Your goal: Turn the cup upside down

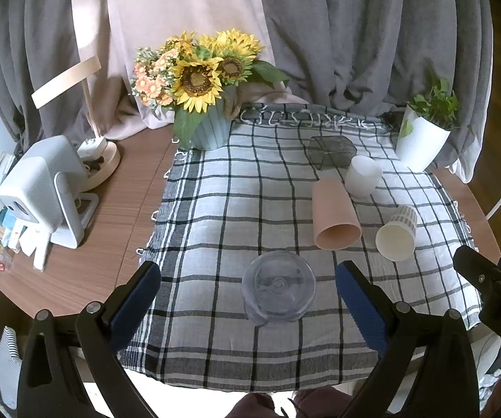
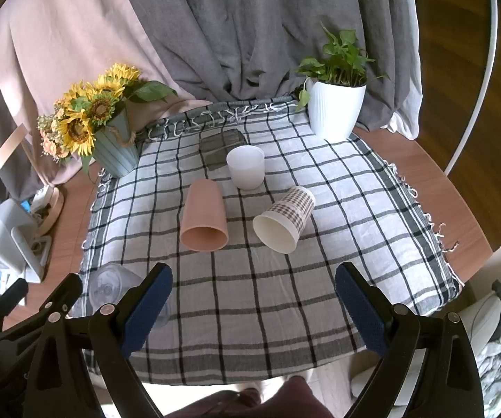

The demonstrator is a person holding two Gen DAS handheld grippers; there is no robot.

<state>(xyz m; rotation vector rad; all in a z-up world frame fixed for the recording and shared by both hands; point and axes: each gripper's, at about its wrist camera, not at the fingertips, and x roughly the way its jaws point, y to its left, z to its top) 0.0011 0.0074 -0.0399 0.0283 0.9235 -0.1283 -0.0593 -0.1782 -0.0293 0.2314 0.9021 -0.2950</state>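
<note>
A clear plastic cup (image 1: 278, 287) stands upside down on the checked cloth (image 1: 215, 209), between and just beyond my open left gripper's (image 1: 248, 287) blue pads; nothing is held. It also shows in the right wrist view (image 2: 111, 285), left of the pads. A pink cup (image 2: 204, 221) and a checked paper cup (image 2: 285, 219) lie on their sides, mouths toward me. A white cup (image 2: 245, 167) stands upright behind them. A dark hexagonal cup (image 2: 220, 148) lies at the back. My right gripper (image 2: 253, 291) is open and empty, short of the lying cups.
A sunflower pot (image 1: 208, 129) stands at the cloth's back left and a white plant pot (image 2: 334, 111) at the back right. A white device (image 1: 45, 188), a lamp base (image 1: 100, 163) and small items sit on the wooden table's left side. Grey curtains hang behind.
</note>
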